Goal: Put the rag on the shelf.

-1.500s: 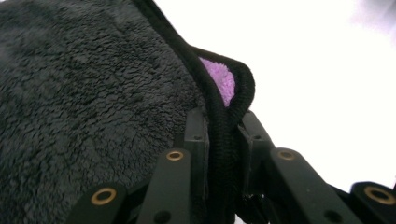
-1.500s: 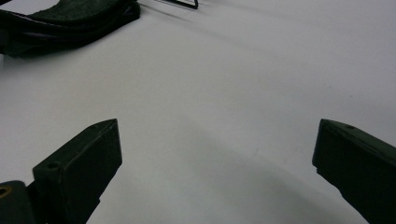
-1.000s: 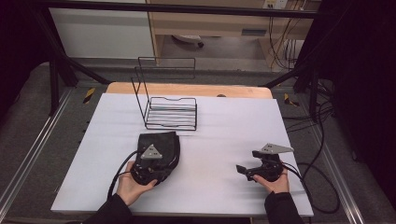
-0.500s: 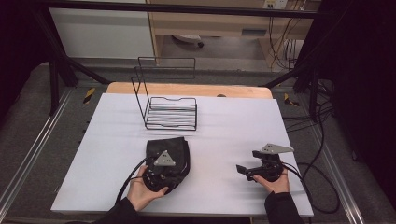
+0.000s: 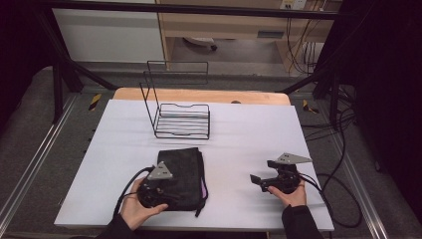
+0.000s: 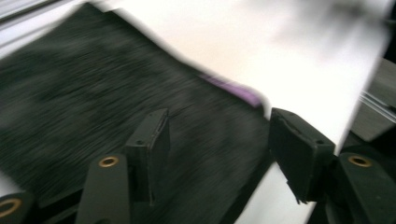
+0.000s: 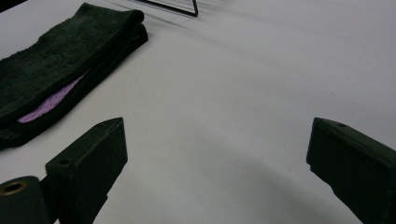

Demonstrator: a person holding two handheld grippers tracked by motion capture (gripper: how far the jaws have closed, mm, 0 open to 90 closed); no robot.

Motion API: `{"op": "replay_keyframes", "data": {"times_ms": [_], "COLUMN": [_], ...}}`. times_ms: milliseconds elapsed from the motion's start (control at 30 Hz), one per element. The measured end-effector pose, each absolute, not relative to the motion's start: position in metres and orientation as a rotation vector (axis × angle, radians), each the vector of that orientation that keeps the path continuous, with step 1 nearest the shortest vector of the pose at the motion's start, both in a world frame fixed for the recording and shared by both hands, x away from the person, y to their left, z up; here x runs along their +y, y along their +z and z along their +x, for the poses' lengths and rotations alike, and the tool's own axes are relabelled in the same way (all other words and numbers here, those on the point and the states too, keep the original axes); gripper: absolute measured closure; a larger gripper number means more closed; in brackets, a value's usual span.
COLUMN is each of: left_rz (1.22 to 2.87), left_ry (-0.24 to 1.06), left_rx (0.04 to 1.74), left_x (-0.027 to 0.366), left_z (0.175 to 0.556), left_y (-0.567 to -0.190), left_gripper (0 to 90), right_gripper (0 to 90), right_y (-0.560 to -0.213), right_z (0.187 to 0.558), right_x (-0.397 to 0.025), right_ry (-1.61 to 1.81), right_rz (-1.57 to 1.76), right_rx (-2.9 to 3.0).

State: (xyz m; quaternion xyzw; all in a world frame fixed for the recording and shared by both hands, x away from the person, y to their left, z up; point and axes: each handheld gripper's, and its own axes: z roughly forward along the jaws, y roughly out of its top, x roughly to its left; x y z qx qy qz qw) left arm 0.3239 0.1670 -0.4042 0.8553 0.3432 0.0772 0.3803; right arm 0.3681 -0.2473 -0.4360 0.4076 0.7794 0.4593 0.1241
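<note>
The big white table [image 5: 249, 144] lies under both hand-held grippers. Far ahead of the left hand-held gripper [image 5: 158, 185], near the back of the table, stands a black wire rack [image 5: 181, 119] with a tall wire back. The folded black towel [image 5: 183, 175] lies flat right under the left hand-held gripper and reaches out a bit past it toward the rack. A little purple [image 7: 49, 105] peeks out from between its folds, on the side that faces the right hand-held gripper [image 5: 266, 180]. In the left gripper view the left hand-held gripper [image 6: 217, 149] has its jaws open, and the dark cloth [image 6: 84, 107] lies below and between them; the picture is blurry, so you cannot tell if the jaws touch it. The right hand-held gripper sits well apart from the towel, low over bare table. In the right gripper view, this hand-held gripper [image 7: 217, 154] has its jaws spread wide with nothing between them, and the towel [image 7: 56, 60] lies off to its left.
</note>
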Motion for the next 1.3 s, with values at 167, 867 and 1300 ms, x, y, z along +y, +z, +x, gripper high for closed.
{"op": "replay_keyframes", "data": {"times_ms": [167, 867, 1300], "left_rz": [2.178, 2.165, 2.175], "left_ry": [0.199, 0.090, 0.009], "left_rx": [1.039, 1.124, 1.112], "left_x": [0.201, 0.212, 0.214], "left_z": [0.326, 0.322, 0.326], "left_y": [-0.421, -0.441, -0.440], "left_gripper": [38.0, 61.6, 77.7], "right_gripper": [8.9, 26.5, 58.1], "right_y": [-0.431, -0.434, -0.457], "right_z": [0.372, 0.442, 0.463], "right_x": [-0.230, -0.078, -0.052], "right_ry": [1.354, 1.325, 1.295], "right_rz": [1.187, 1.144, 1.133], "right_rx": [2.258, 2.386, 2.513]}}
